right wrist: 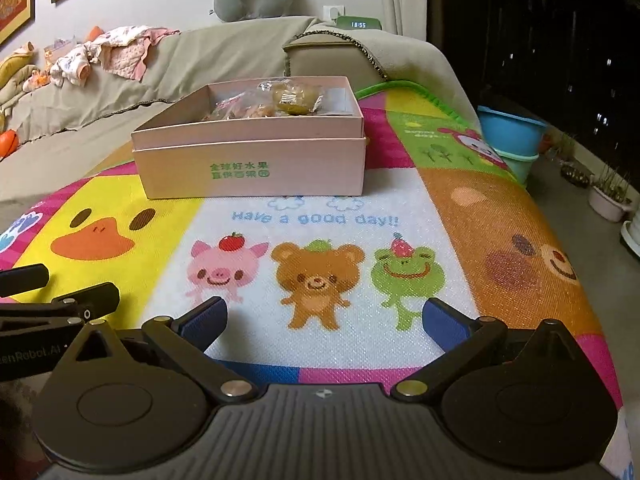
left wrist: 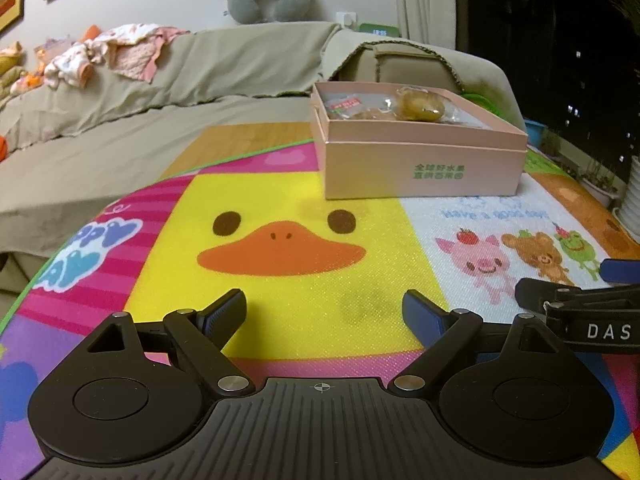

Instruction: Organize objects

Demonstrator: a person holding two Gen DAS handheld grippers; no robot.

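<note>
My pink box [right wrist: 250, 168] lies long side toward me near the play mat's [right wrist: 340, 208] far edge; both my left claw [left wrist: 324, 312] and right claw [right wrist: 326, 320] are released, empty.

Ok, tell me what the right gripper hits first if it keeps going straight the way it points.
Probably the play mat: the open right gripper tilts down at its animal print, short of the pink box.

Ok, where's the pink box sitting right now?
The pink box sits on the play mat, straddling its yellow duck panel and white animal panel, with the sofa behind it.
</note>
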